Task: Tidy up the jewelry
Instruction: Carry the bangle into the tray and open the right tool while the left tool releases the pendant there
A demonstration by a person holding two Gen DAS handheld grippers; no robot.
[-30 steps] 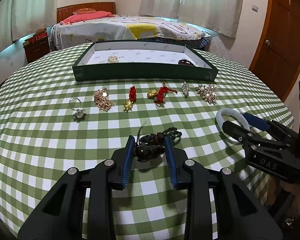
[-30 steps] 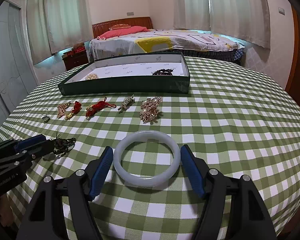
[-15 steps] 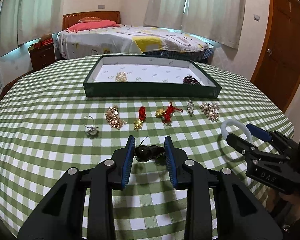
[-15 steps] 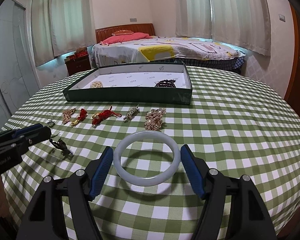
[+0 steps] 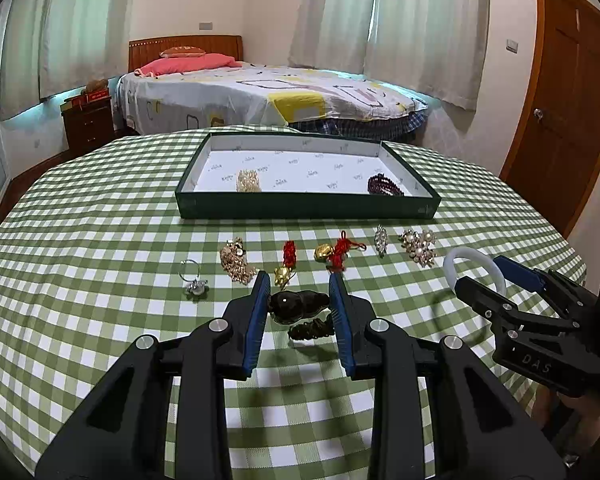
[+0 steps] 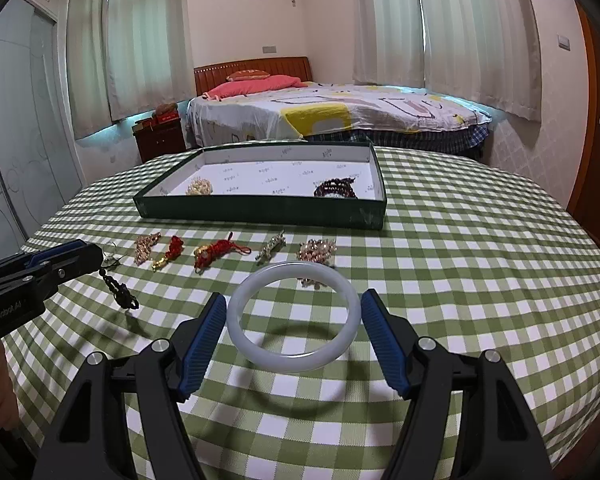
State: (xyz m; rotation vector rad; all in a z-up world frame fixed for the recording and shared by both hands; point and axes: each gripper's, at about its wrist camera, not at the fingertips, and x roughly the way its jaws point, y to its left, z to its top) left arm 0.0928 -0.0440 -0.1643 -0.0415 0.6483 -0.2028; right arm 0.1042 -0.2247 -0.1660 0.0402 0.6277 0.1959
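left gripper [image 5: 299, 300] pinching the dark pendant [image 5: 298, 305], cord dangling | right gripper [image 6: 294, 320] clamping the bangle [image 6: 293, 317], jaws wide | tray [image 5: 308, 205] sitting dead ahead, upper centre, long axis crosswise | you're carrying both, left nearer

dark beaded pendant [image 5: 298, 306] dangling, white bangle [image 6: 293, 322] lifted level

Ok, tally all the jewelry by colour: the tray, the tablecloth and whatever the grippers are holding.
Red-and-gold charms: 2
Silver pieces: 2
Gold or pearl clusters: 3
Dark red beads: 1
Black pendant: 1
White bangle: 1
Total: 10
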